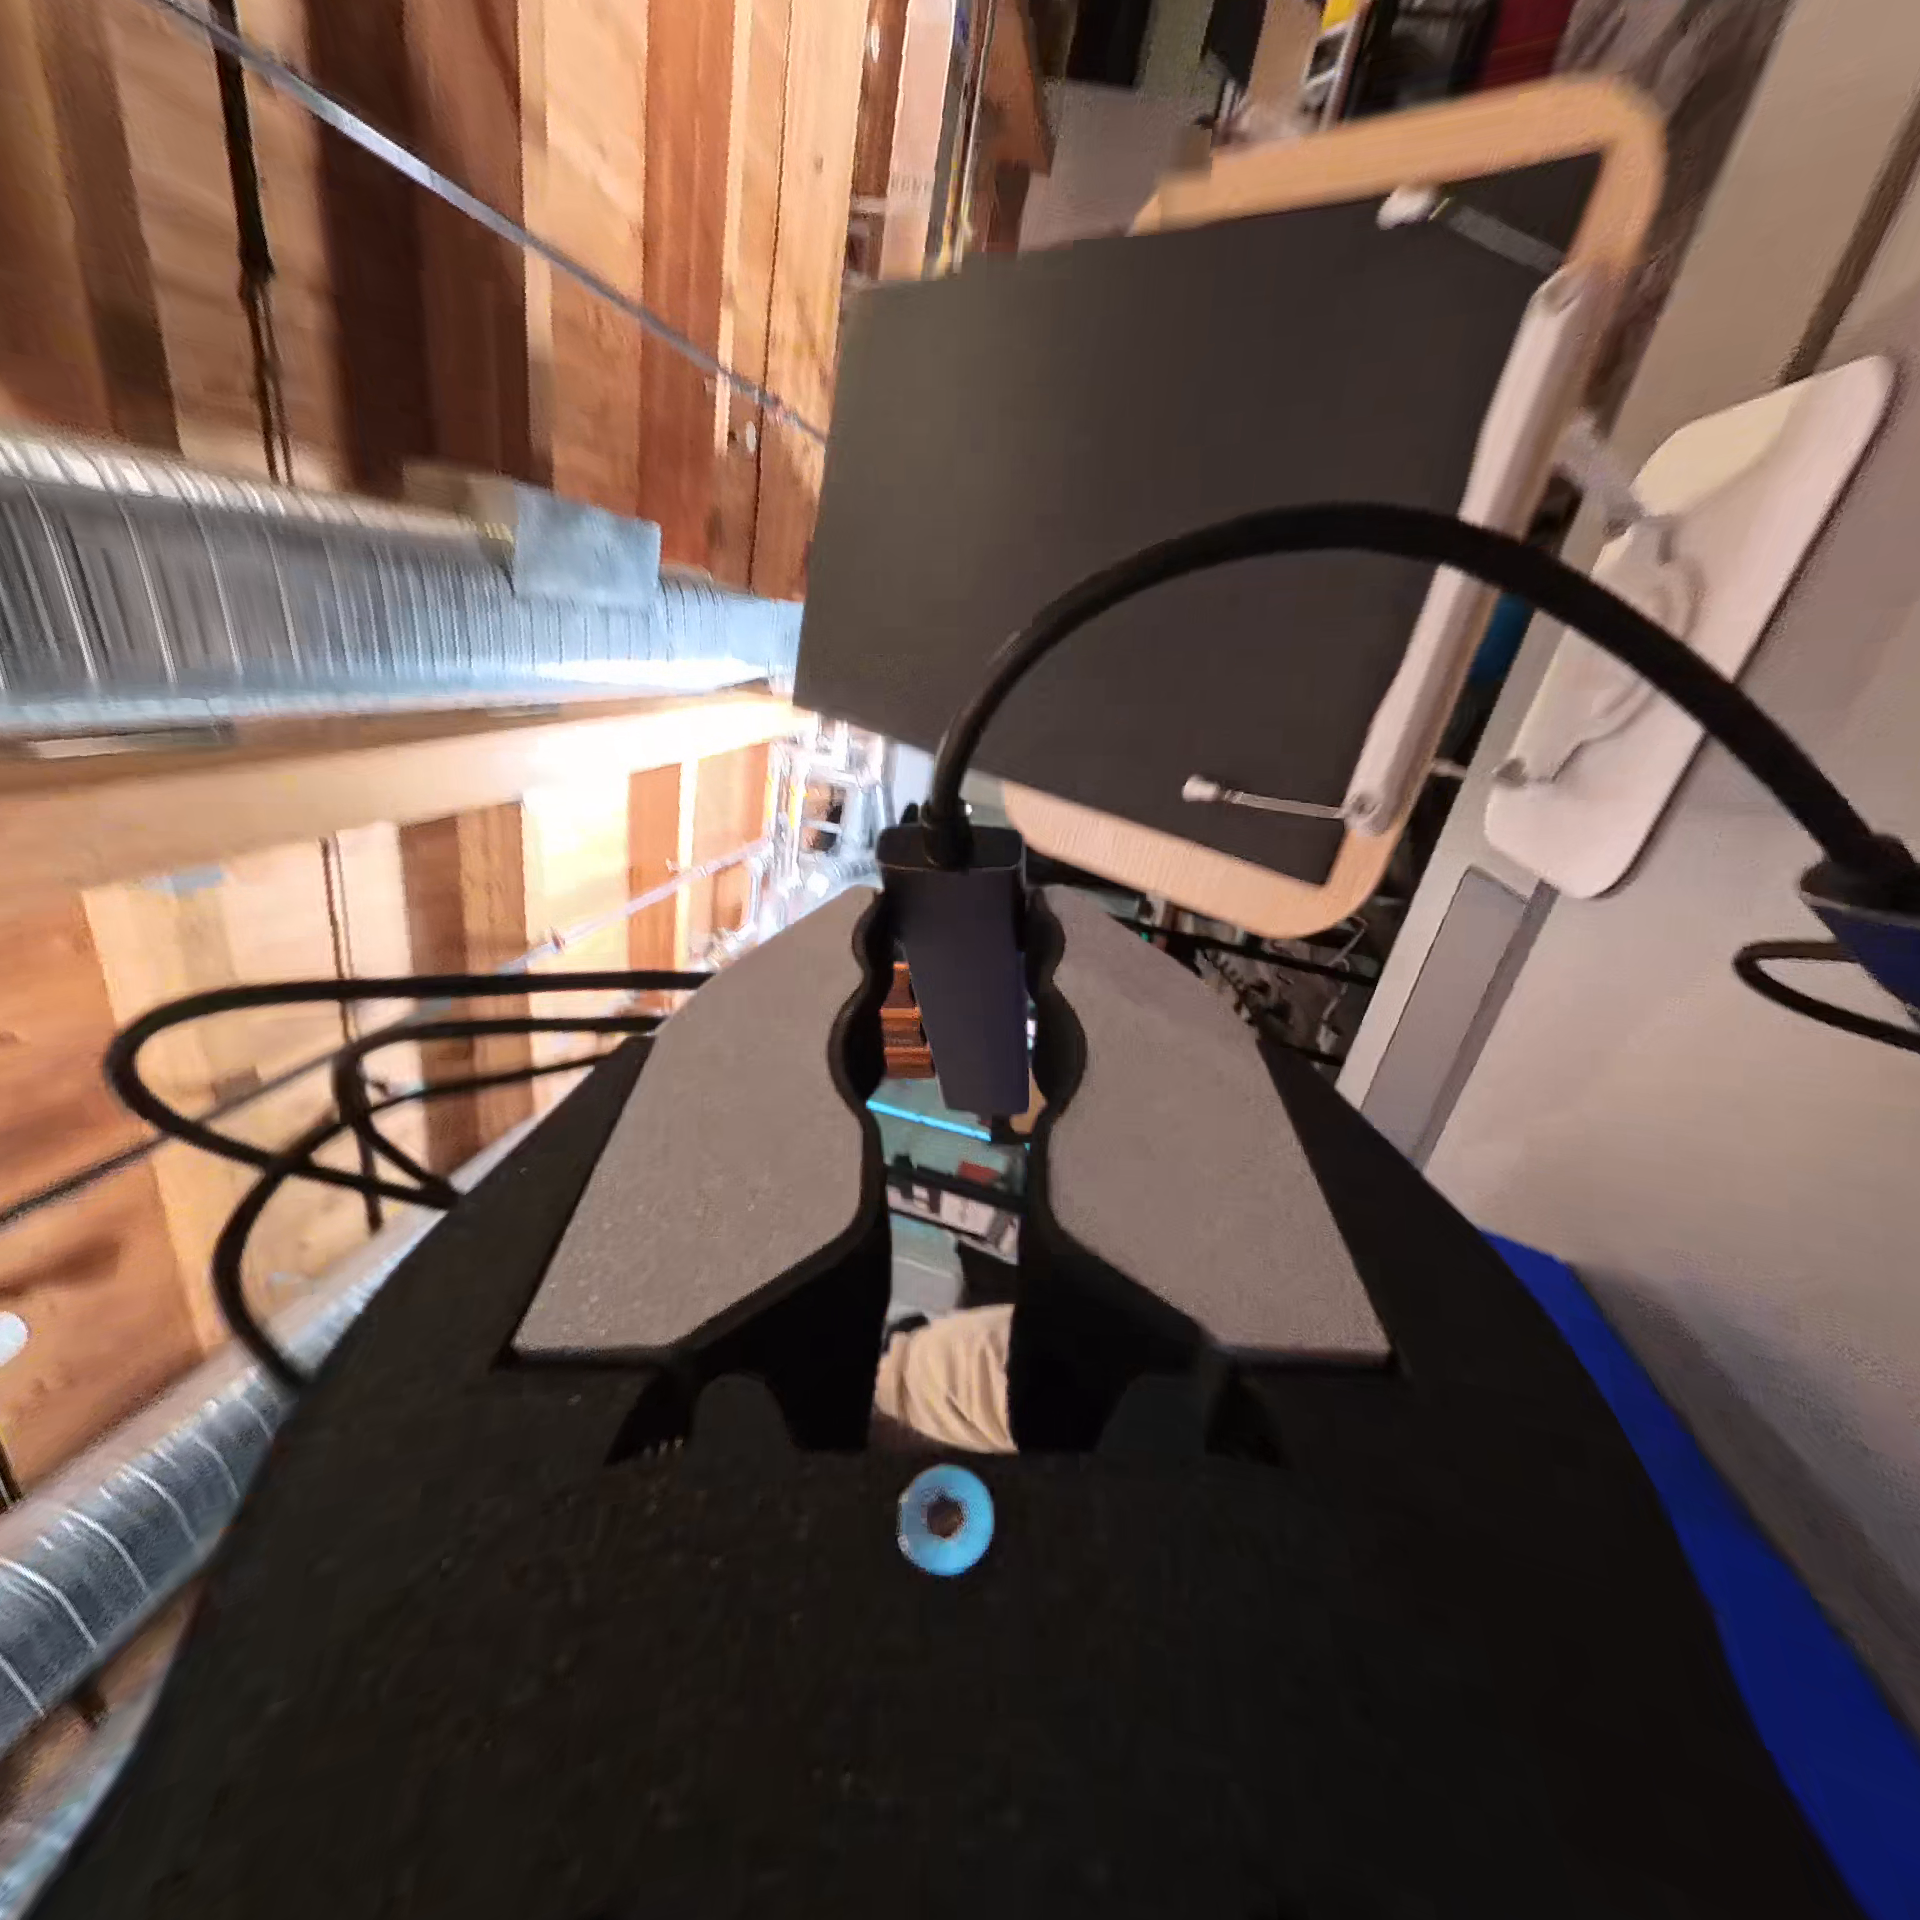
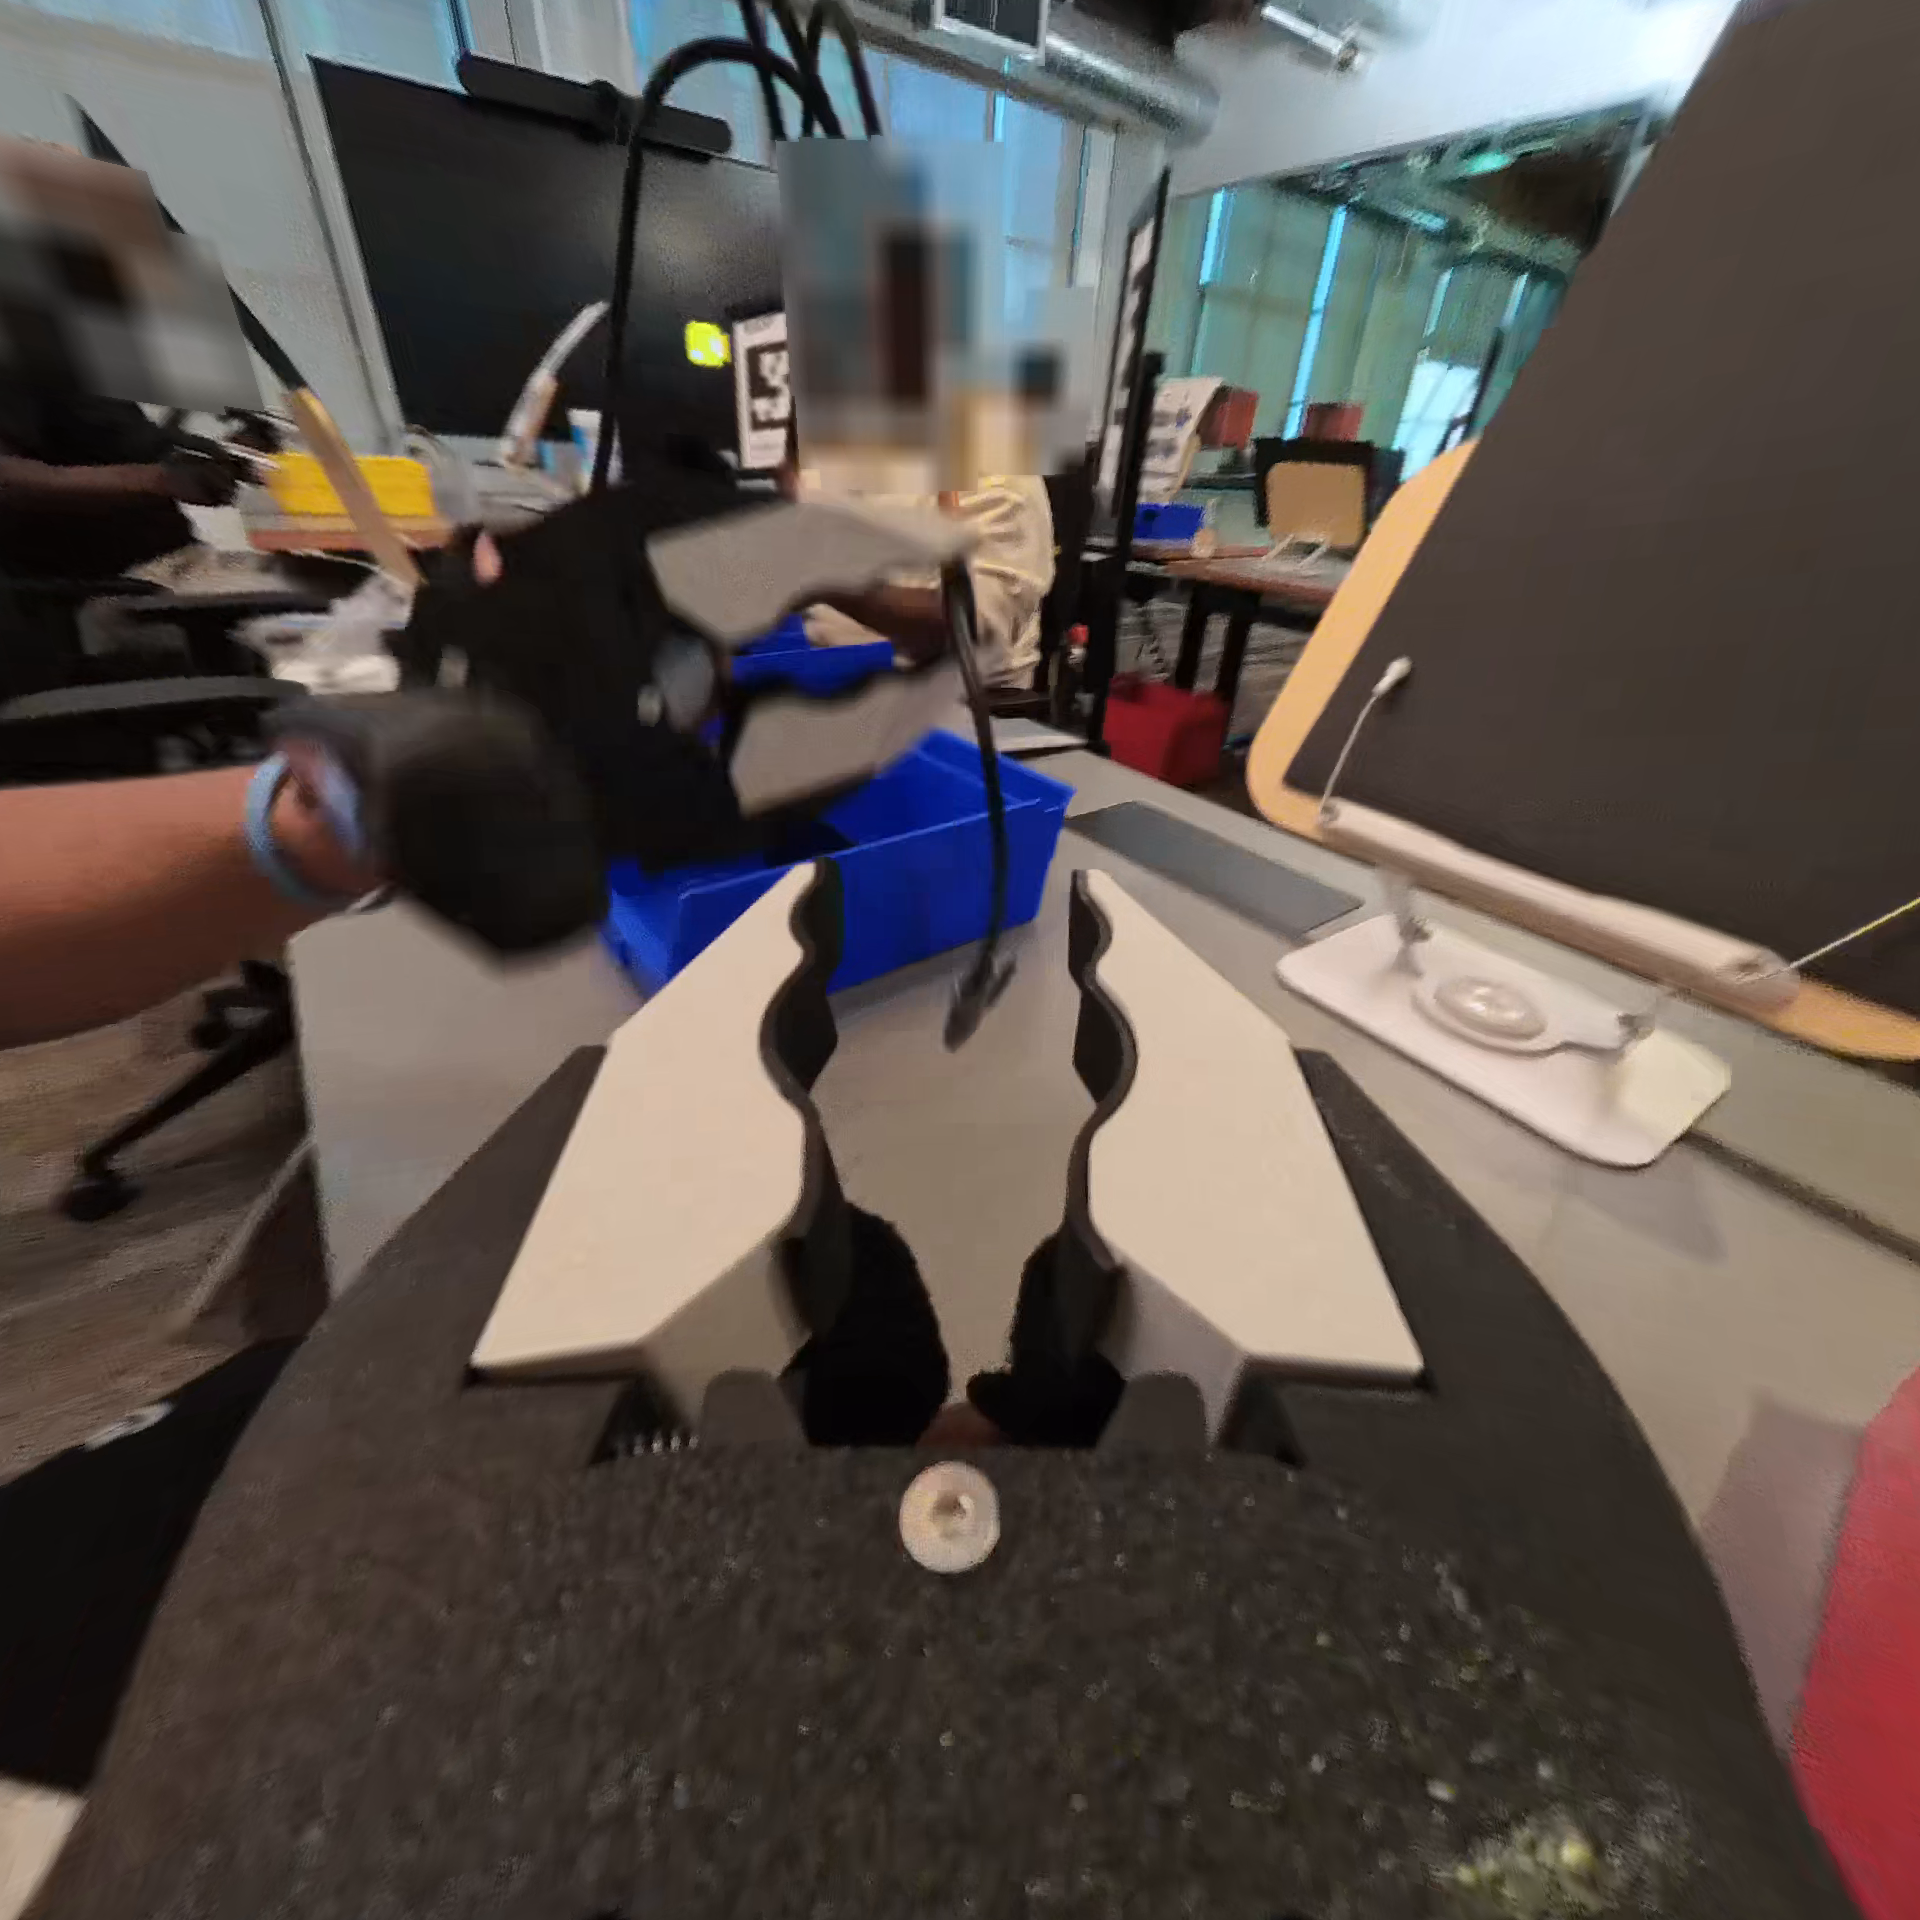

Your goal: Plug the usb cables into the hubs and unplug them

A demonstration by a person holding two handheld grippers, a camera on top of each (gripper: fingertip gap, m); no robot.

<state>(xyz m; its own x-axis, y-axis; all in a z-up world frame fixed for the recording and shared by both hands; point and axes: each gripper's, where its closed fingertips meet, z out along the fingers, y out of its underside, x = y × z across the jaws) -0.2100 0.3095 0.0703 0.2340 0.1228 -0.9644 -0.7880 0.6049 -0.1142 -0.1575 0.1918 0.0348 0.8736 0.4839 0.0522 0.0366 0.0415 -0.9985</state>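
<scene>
The left tool is clenched on a slim dark adapter block, held between the tips of its grey fingers; the block's long axis runs along the fingers, pointing away from the wrist, and a black cable leaves its far end, arches up and over to the right, and ends in a second plug at the frame's edge; seen from the right wrist view, that left tool is lifted above the desk with the cable hanging down from it, its free plug dangling just above the desk and directly ahead of the right tool; the right tool is released, its pale fingers spread wide with nothing between them, and the dangling plug lies just beyond the gap, slightly tilted, its long axis close to upright; so the right tool is the nearer one to that free end; a blue bin sits behind the plug, and to the right a dark wood-rimmed board leans on a white stand; a black-and-white square marker stands on a monitor in the background; beyond it, no writing is legible through the blur.
</scene>
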